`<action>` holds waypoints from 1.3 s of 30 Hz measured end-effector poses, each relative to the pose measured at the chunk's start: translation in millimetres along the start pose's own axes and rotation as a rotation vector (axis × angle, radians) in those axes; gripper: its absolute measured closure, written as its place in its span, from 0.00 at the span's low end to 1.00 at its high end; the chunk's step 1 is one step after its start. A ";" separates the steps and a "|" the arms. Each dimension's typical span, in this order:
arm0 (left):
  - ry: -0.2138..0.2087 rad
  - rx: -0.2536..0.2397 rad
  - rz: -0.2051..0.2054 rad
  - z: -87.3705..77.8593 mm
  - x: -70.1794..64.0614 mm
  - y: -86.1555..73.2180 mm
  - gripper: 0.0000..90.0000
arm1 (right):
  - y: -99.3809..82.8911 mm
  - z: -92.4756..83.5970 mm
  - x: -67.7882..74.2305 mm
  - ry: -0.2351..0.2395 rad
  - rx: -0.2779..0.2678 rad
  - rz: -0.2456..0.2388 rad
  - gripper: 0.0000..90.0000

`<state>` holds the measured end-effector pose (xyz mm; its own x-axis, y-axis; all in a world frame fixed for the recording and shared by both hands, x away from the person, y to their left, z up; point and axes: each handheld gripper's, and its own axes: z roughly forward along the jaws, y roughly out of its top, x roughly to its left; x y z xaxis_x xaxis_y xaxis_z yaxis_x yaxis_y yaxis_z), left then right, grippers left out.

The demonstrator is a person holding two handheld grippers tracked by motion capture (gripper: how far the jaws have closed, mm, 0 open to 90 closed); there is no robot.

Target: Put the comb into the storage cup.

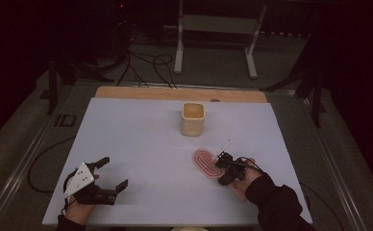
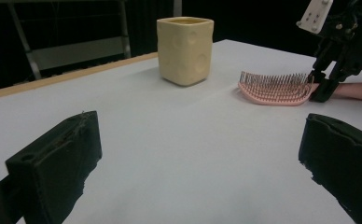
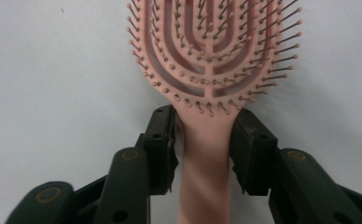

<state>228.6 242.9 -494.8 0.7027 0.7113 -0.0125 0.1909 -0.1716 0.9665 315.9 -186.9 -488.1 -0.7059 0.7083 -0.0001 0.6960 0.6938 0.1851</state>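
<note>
A pink hairbrush [image 1: 206, 162] lies bristles up on the white tabletop, right of centre. My right gripper [image 1: 221, 169] holds it at the neck. In the right gripper view the two black pads [image 3: 163, 140] press on both sides of the pink handle, just below the bristled head [image 3: 212, 42]. My left gripper [image 1: 114, 173] rests near the front left corner, jaws wide apart and empty. In the left gripper view the brush [image 2: 272, 91] shows to the right, with the right gripper [image 2: 330, 70] at its handle end.
A pale yellow square cup [image 1: 192, 119] stands upright toward the back middle of the table [image 1: 141, 144], well behind the brush; it also appears ahead in the left gripper view [image 2: 185, 44]. A wooden strip [image 1: 175, 94] runs along the far edge. Cables and a metal frame [image 1: 218, 24] lie on the floor beyond.
</note>
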 end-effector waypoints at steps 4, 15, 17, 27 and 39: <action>0.001 0.000 0.001 0.1 -0.2 -0.1 0.00 | 2.6 -0.1 -3.3 0.014 0.029 0.068 0.72; -0.001 0.010 0.000 0.8 -0.4 -0.8 0.00 | 8.0 1.3 4.8 -0.041 0.070 0.025 0.77; -0.002 0.010 0.000 1.0 0.0 -0.9 0.00 | 7.2 1.1 4.9 -0.040 0.066 0.024 0.77; 0.000 0.016 0.002 2.0 0.4 -1.2 0.00 | -1.6 -0.7 6.0 -0.048 -0.012 0.004 0.78; -0.001 0.018 0.001 2.2 0.4 -1.3 0.00 | -5.3 -14.0 2.9 -0.039 -0.171 0.012 0.78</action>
<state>230.2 241.9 -496.7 0.7039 0.7102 -0.0118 0.2022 -0.1844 0.9618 308.3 -190.4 -475.3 -0.6900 0.7230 -0.0342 0.6694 0.6553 0.3501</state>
